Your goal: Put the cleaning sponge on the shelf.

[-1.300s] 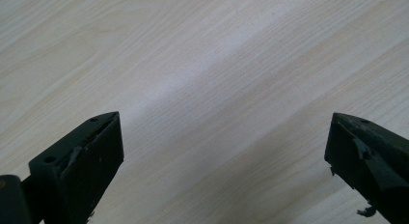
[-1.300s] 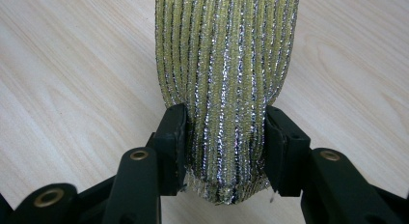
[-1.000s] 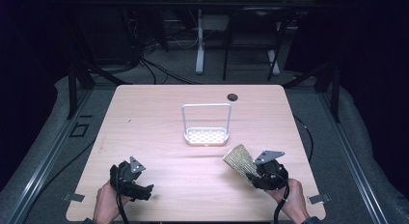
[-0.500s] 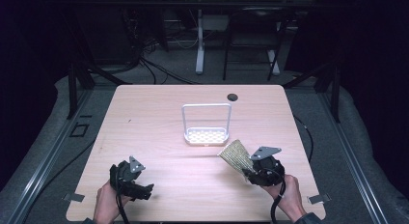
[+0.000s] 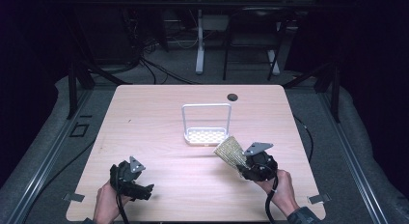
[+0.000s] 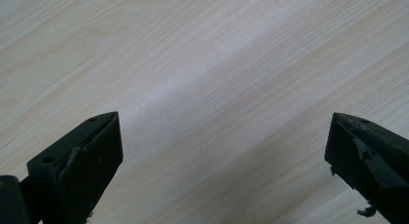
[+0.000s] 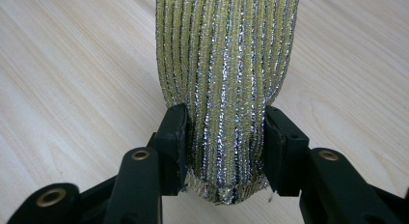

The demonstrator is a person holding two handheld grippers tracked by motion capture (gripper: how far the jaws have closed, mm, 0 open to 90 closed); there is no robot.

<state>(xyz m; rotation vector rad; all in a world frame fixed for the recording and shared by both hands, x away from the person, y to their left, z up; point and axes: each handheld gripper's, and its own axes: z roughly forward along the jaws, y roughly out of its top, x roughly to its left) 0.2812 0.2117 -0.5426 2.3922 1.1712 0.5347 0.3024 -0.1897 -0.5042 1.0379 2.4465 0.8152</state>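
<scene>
A yellow-and-silver ribbed scrub sponge (image 5: 230,150) is held off the table at the right, tilted up toward the rack. My right gripper (image 5: 245,165) is shut on its near end; in the right gripper view both jaws squeeze the sponge (image 7: 225,74) from either side, my right gripper (image 7: 224,137) pointing along it. A white wire rack (image 5: 206,123) with a perforated base stands at the table's middle, just beyond the sponge's far edge. My left gripper (image 5: 143,190) rests low at the front left, open, with bare wood between its jaws (image 6: 222,151).
The light wooden table (image 5: 144,113) has a dark round grommet (image 5: 232,96) near its far edge. A person's hands hold both grippers at the front edge. Dark floor, cables and table legs lie beyond the table.
My right gripper has carried the sponge slightly left and forward, toward the rack's base. The left gripper has stayed put.
</scene>
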